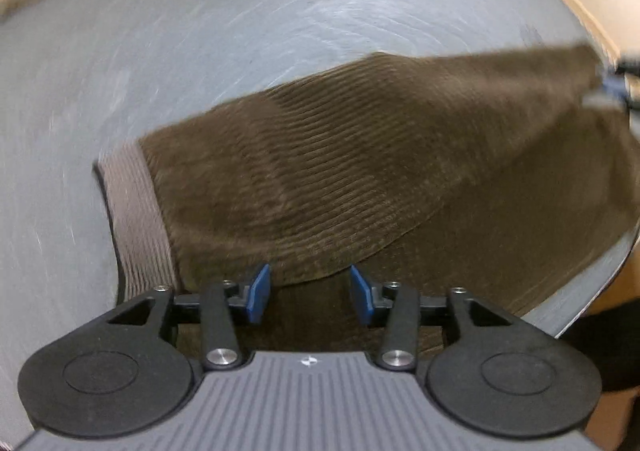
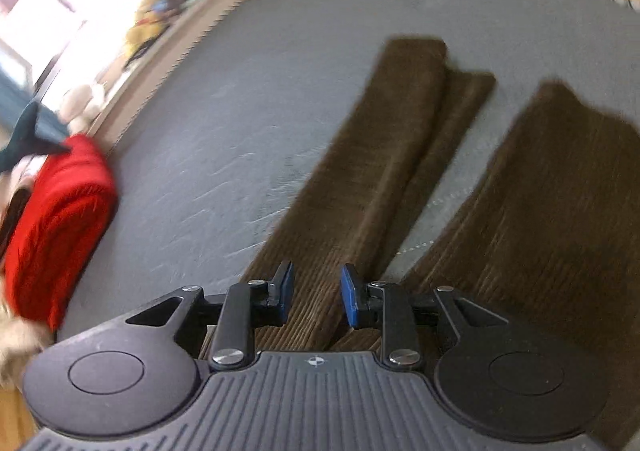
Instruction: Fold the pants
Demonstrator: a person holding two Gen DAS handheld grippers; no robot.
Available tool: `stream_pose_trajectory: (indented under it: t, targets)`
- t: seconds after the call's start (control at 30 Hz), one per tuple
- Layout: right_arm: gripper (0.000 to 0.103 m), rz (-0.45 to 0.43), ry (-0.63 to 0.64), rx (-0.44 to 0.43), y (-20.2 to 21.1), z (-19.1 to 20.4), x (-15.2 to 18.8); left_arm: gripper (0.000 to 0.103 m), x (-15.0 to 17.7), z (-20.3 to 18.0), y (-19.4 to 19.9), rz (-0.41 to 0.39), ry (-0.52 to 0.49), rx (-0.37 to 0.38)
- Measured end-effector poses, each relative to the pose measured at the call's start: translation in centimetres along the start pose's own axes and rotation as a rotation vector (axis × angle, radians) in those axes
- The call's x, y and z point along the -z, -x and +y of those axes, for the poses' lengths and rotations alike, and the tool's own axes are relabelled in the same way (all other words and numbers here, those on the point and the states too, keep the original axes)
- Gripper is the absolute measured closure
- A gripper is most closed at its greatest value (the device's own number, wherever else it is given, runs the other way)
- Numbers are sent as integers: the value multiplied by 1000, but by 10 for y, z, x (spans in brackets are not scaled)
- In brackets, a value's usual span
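- Both tools, left tool [image 1: 307,293] and right tool [image 2: 316,295], hang with fingers apart, holding nothing.
- Your pants [image 1: 360,171] lie on the grey bench [image 1: 160,51].
- Soft, limp corduroy probably sags; grip the waistband [image 1: 136,207].

Pants [image 2: 372,171] flat on the mat [image 2: 240,111], folded garment [image 2: 56,223] far left.

Motion blur, fisheye warp, window glare
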State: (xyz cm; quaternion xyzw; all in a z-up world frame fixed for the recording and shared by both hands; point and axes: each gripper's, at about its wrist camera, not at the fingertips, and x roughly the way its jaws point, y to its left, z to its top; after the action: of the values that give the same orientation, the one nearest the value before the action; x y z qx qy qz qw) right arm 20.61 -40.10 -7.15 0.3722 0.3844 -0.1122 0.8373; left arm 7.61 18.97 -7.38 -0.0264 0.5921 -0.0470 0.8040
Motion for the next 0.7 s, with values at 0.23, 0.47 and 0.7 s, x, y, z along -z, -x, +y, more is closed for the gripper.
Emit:
stream_pose_trajectory:
  t: [0.23,0.47,0.7]
  targets:
    - [64,58,51,63,-56,-4,-4,42,-6,39,-26,105,239,51]
    - [56,57,151,99,-68,14,0,43,-18,44,-34,108,318,1]
    - [95,31,180,149,-53,19,-1,90,-25,43,-24,61,282,-52]
